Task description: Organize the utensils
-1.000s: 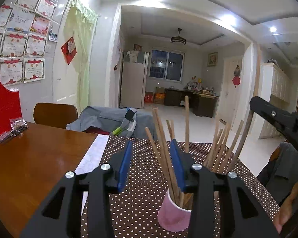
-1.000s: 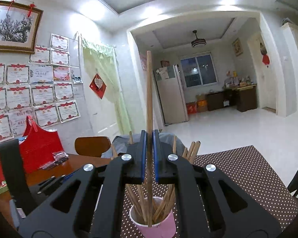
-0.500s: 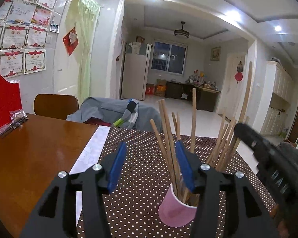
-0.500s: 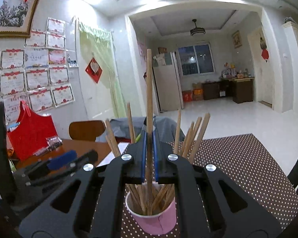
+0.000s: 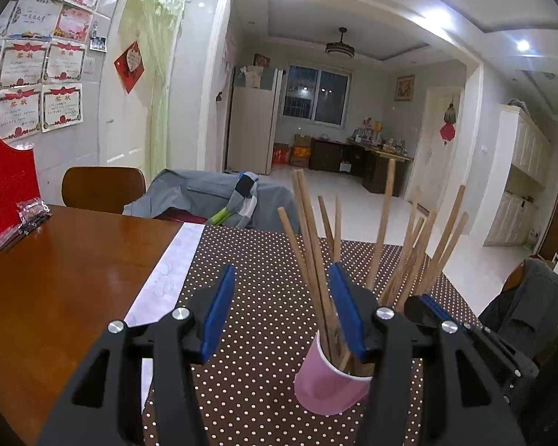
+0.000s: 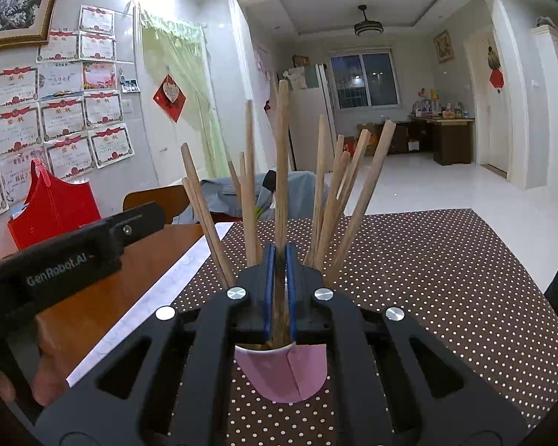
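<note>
Wooden chopstick [image 6: 281,171] clamped in right gripper [image 6: 279,278] jaws, its foot hidden; left gripper [image 5: 279,308] jaws wide, empty.

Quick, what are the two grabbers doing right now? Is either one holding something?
Left gripper: jaws open, holding nothing; some chopsticks stand between them, untouched.
Right gripper: jaws shut on one chopstick, its lower end in the pink cup.

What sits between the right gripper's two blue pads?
One wooden chopstick, clamped upright by the right gripper, its lower end in the pink cup. The right wrist view shows it.
</note>
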